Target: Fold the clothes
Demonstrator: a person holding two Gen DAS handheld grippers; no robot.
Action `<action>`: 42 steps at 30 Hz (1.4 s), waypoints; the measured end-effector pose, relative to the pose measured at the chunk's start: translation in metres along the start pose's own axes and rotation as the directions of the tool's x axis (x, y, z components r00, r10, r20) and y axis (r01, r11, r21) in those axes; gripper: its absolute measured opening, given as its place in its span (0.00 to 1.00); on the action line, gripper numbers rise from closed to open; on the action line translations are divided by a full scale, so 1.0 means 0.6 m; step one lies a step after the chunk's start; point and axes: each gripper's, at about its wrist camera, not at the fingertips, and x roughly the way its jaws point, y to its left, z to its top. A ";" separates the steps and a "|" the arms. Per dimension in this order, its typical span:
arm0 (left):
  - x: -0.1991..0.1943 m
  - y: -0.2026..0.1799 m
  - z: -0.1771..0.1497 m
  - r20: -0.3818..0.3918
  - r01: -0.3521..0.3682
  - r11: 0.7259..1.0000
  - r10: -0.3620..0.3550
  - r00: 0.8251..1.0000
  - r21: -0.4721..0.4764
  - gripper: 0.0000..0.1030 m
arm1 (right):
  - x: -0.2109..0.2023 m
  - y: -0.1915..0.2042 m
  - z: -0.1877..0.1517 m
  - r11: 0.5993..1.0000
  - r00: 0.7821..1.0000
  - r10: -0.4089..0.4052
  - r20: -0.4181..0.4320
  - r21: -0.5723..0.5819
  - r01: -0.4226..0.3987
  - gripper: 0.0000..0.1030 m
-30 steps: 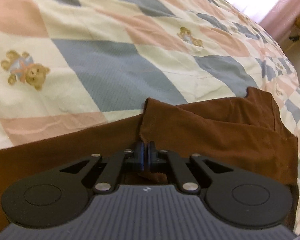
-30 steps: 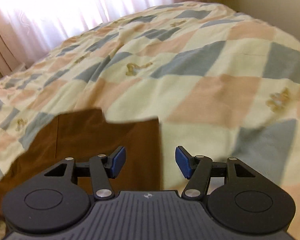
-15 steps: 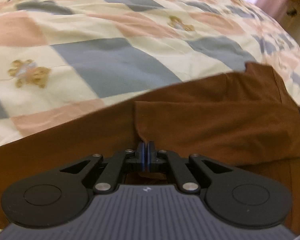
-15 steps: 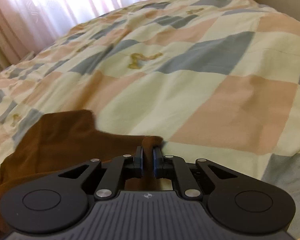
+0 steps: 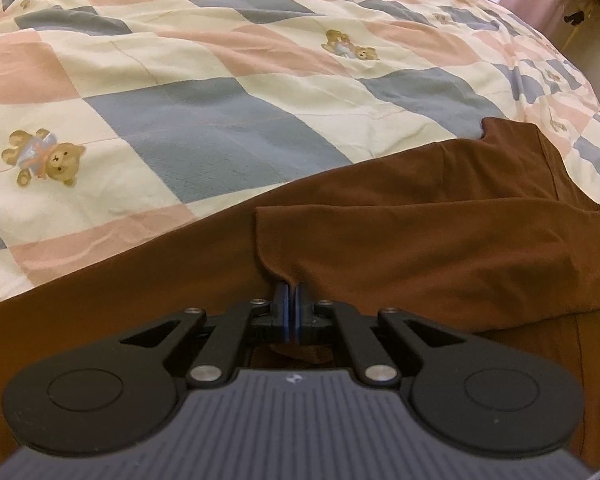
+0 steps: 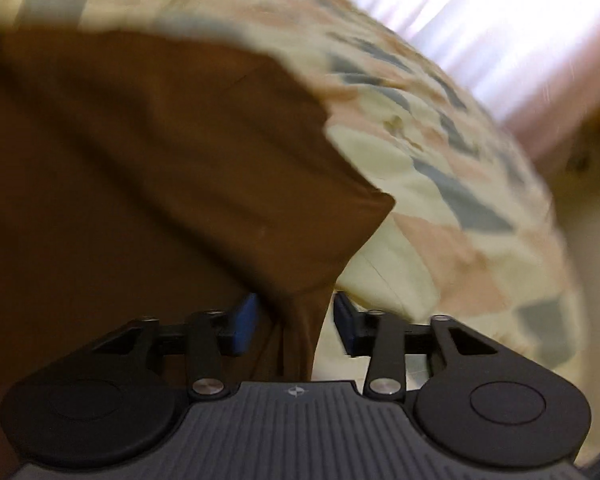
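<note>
- The brown garment [image 5: 420, 248] lies on the patchwork quilt [image 5: 220, 120], one flap doubled over the layer beneath, so at least one fold is in.
- The left gripper [image 5: 291, 312] is pressed together, pinching that flap's edge.
- The right gripper [image 6: 294, 320] stands spread, a hanging fold of the cloth between its fingers but not clamped; this view is blurred.
- By my reading the folding is partway: the cloth is no compact stack, and further folds look due.
</note>
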 end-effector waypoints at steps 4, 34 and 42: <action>-0.004 -0.011 0.001 0.005 0.008 0.999 -0.008 1.000 0.035 0.00 | 0.020 0.033 -0.024 0.988 0.996 -0.092 0.002 -0.122 0.092 0.01; 0.027 0.053 -0.011 -0.019 0.132 0.951 -0.143 0.990 -0.281 0.05 | -0.034 0.040 -0.045 0.991 0.992 -0.121 -0.025 0.061 0.122 0.39; -0.067 -0.139 0.026 0.162 0.021 1.000 -0.021 0.987 0.003 0.00 | -0.043 0.016 -0.030 0.986 0.993 -0.119 0.007 0.119 0.117 0.39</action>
